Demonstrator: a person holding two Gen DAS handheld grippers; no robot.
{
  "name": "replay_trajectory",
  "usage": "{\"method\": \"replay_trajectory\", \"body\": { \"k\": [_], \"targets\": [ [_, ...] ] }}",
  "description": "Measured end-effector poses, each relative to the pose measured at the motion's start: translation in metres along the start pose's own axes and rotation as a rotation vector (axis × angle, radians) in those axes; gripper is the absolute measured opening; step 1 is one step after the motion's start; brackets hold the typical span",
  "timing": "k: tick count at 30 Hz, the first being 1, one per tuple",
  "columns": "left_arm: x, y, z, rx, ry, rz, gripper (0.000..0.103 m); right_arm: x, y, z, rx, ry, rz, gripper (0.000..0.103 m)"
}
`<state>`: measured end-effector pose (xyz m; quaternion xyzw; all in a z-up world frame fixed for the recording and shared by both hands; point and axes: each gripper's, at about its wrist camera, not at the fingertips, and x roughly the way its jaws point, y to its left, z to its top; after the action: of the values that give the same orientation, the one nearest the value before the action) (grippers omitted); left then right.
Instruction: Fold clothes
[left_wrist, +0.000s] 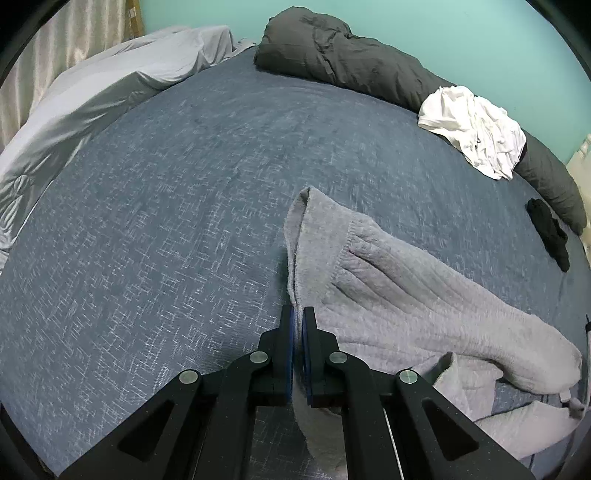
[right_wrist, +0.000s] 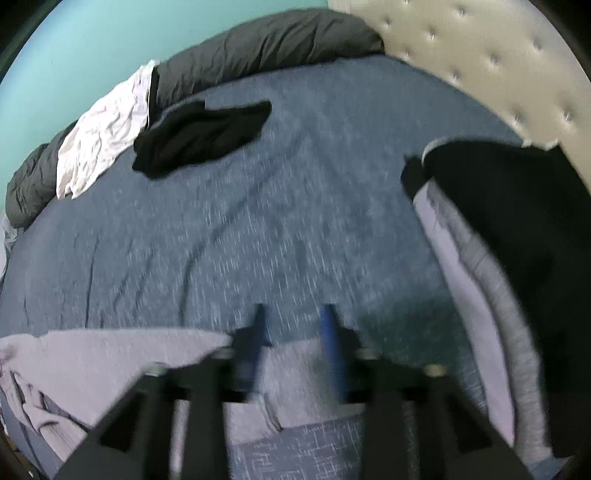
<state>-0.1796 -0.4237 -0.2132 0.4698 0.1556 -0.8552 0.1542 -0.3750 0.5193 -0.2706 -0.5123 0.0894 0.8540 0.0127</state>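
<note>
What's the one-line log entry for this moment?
left hand-held gripper: shut on grey garment | right hand-held gripper: open, above bed | white garment, black garment: unfolded

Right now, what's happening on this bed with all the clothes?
A person is folding laundry on a bed with a blue cover, a handheld gripper in each hand. The left gripper is shut on an edge of a grey knit garment that lies spread over the cover. The right gripper is open over the same garment and grips nothing; its view is blurred. A white garment and a black one lie unfolded near the dark duvet.
</note>
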Motion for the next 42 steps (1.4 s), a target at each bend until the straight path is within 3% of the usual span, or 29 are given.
{"method": "replay_trajectory", "body": {
  "k": [5, 17, 18, 20, 21, 22, 24, 32, 42],
  "targets": [
    [0.005, -0.002, -0.002, -0.002, 0.008, 0.012, 0.004, 0.021, -0.013, -0.016, -0.012, 0.069, -0.031, 0.064],
    [0.012, -0.007, -0.008, 0.015, 0.012, 0.035, 0.004, 0.052, -0.024, -0.043, -0.004, 0.131, -0.033, 0.063],
    [0.011, -0.007, -0.008, 0.018, 0.01, 0.037, 0.004, 0.051, -0.024, -0.044, 0.005, 0.124, -0.028, 0.061],
    [0.01, -0.008, -0.008, 0.023, 0.006, 0.041, 0.004, 0.049, -0.022, -0.047, 0.002, 0.116, -0.034, 0.039],
    [0.01, -0.008, -0.008, 0.026, 0.004, 0.043, 0.004, 0.047, -0.019, -0.047, -0.015, 0.108, -0.048, 0.032],
    [0.009, -0.008, -0.008, 0.028, 0.002, 0.045, 0.004, 0.044, -0.016, -0.048, -0.033, 0.099, -0.051, 0.016],
    [0.008, -0.008, -0.008, 0.033, -0.001, 0.049, 0.004, 0.037, -0.01, -0.047, -0.06, 0.073, -0.055, 0.012],
    [-0.005, 0.0, -0.003, 0.034, -0.056, 0.043, 0.004, -0.015, 0.01, -0.012, -0.081, -0.138, -0.104, 0.009],
    [-0.024, -0.004, 0.018, 0.025, -0.116, -0.002, 0.004, -0.065, 0.027, 0.07, -0.083, -0.334, -0.148, 0.009]
  ]
}}
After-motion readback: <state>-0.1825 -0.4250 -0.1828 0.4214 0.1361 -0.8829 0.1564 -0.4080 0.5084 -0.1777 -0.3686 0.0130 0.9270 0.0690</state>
